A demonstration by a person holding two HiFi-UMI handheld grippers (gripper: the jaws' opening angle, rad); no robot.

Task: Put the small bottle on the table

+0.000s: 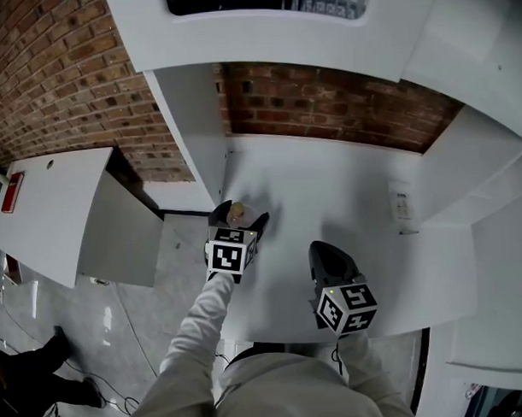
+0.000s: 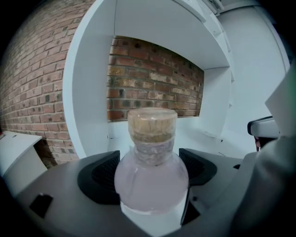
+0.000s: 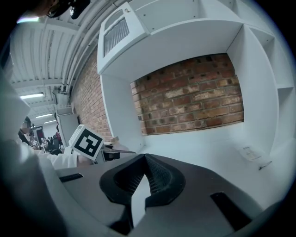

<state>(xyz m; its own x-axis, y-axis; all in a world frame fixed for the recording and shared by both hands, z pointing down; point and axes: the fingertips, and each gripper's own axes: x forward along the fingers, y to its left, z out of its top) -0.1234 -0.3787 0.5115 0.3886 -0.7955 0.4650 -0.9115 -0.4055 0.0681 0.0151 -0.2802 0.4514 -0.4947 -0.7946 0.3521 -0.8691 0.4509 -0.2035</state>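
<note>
The small bottle (image 2: 151,180) has a round body of pale pink liquid and a cork stopper wrapped in clear film. My left gripper (image 2: 150,175) is shut on its body, one dark pad (image 2: 99,178) at each side. In the head view the bottle's cork (image 1: 236,213) shows between the left gripper's (image 1: 240,219) jaws, over the near left part of the white table (image 1: 328,184). Whether its base touches the table is hidden. My right gripper (image 1: 329,254) hovers to the right of it, shut with nothing held; its tips meet in the right gripper view (image 3: 144,162).
The table sits in a white alcove with a brick back wall (image 1: 326,103) and white side panels. A small white card (image 1: 401,203) lies at the table's right. A lower white desk (image 1: 52,211) stands to the left across a floor gap.
</note>
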